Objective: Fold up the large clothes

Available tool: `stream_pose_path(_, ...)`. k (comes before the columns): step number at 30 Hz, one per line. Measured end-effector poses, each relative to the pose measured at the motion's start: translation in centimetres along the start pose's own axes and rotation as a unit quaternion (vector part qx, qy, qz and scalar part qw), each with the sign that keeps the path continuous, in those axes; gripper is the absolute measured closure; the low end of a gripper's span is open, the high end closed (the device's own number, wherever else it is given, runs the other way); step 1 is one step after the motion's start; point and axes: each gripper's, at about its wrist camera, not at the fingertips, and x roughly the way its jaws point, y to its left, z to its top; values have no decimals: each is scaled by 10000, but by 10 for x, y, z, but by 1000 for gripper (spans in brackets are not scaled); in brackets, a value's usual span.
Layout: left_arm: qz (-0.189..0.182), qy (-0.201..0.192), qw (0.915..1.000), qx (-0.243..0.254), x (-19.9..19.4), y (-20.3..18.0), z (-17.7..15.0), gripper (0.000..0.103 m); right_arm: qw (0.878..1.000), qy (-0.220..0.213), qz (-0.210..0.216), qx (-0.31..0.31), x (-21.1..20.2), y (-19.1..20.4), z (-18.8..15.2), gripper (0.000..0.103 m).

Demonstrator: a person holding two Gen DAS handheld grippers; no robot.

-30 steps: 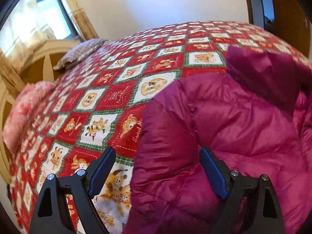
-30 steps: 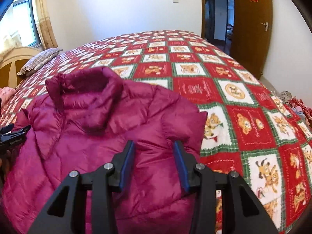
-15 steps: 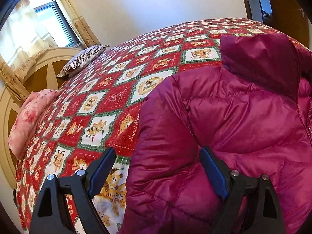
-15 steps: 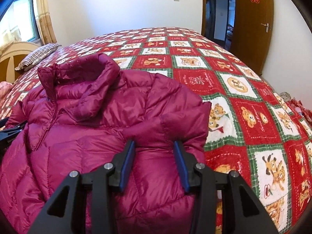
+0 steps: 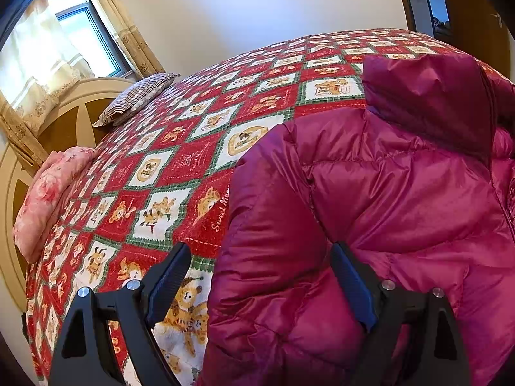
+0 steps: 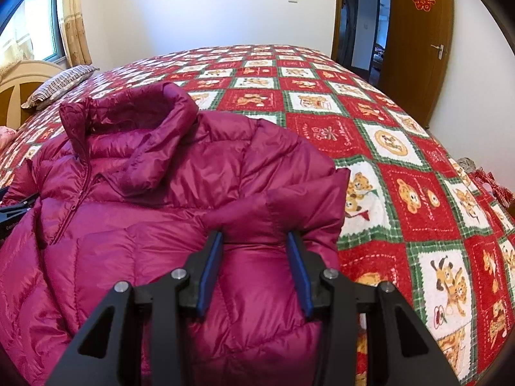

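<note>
Since the earlier frames the puffy magenta jacket [image 6: 180, 212] has slid lower and nearer in both views, its collar [image 6: 138, 135] now standing further from the top edge, while both tongs keep their spread unchanged.

Left tongs [image 5: 260, 276] stand wide apart; the jacket's sleeve edge [image 5: 273, 257] bulges up between the pads, its outer fold ending short of the 9 o'clock pad, with quilt showing in that gap. Whether the 3 o'clock pad presses the fabric cannot be told. Right tongs [image 6: 254, 257] stand about half apart with a thick roll of jacket between the blue pads [image 6: 210, 267]; both pads seem to meet the fabric, yet a firm pinch cannot be confirmed.

Outward, the jacket lies front up on the bed's red patchwork quilt [image 6: 402, 173], zip [image 6: 80, 186] running toward 7 o'clock. Open quilt spreads from 12 to 4 o'clock in the right view and from 9 to 12 o'clock in the left view. A striped pillow [image 5: 135, 99] and a pink floral pillow [image 5: 48, 193] lie by the headboard [image 5: 70, 119]. Beyond the bed's 1 o'clock corner stands a wooden door [image 6: 415, 48].

The jacket's lower hem is cut off below both views, and the left tool shows only as a dark sliver at 9 o'clock in the right view.
</note>
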Motion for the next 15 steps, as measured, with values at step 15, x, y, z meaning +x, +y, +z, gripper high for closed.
stream_pose_path(15, -1226, -522, 9901, -430, -58, 6, 117, 14, 9974, -184, 595, -353, -25, 6, 85, 21)
